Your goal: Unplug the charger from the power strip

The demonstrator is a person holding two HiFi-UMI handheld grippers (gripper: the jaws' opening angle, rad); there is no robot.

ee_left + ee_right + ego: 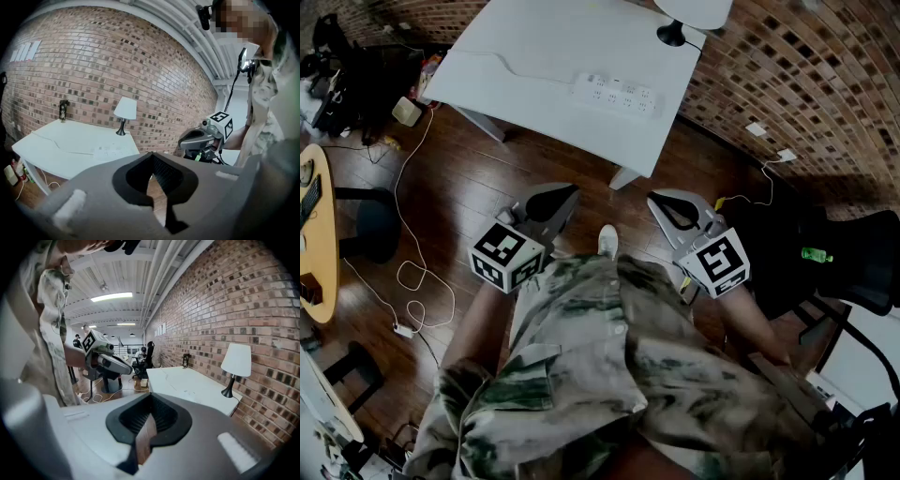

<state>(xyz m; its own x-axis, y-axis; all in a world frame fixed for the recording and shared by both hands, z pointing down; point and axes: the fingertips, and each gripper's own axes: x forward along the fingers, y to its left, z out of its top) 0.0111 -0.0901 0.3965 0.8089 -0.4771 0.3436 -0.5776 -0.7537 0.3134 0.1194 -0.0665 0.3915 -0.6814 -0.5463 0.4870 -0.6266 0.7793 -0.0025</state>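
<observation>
**Hovering low, nothing gripped**

We hold the L gripper [563, 197] above the wood floor [478, 173], jaws together, nothing btwn them. Ahead, well apart from both grippers, the power strip [617, 94] lies on the white table [525, 52] near its right end; charger too small to tell. A lamp [673, 36] stands just beyond. Our R gripper [664, 201]: jaws closed, empty too.

The white oblong power strip [617, 94] lies on the white rectangular table [525, 56], near its right end. The white-shaded table lamp [686, 17] stands behind it. The red brick wall [769, 84] borders the table's far side.
</observation>
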